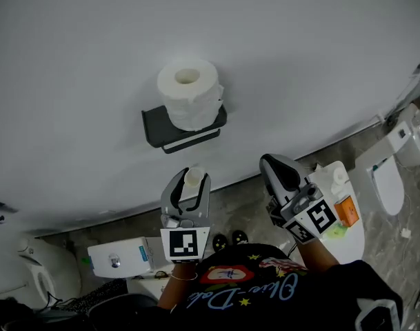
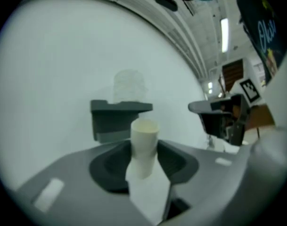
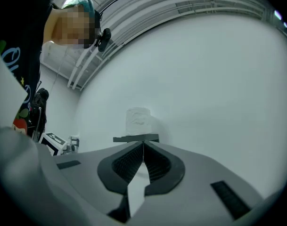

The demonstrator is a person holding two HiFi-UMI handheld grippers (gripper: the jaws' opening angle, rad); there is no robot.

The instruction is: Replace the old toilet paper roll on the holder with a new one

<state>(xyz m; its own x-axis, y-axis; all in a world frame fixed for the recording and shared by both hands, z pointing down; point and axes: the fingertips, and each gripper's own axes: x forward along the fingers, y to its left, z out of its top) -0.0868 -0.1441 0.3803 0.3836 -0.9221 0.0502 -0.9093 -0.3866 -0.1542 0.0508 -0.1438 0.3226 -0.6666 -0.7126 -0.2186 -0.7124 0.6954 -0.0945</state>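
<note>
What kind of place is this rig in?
Likely a bathroom mock-up or fixture showroom, not a home bathroom: a mounted toilet paper holder with a full toilet paper roll on it, and several toilets along the same wall.

You're gripping the empty cardboard tube point(image 2: 144, 134) in your left gripper point(image 2: 144, 149).
Its jaws are pinching it; behind, the wall holder point(image 2: 116, 119) is carrying a full roll point(image 2: 129, 86).

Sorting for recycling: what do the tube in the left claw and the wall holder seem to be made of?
The tube looks like cardboard: matte cream, thin-walled, hollow at its open end. The holder is dark grey, smooth and crisp-edged; it could be painted metal or plastic, I cannot tell which.
</note>
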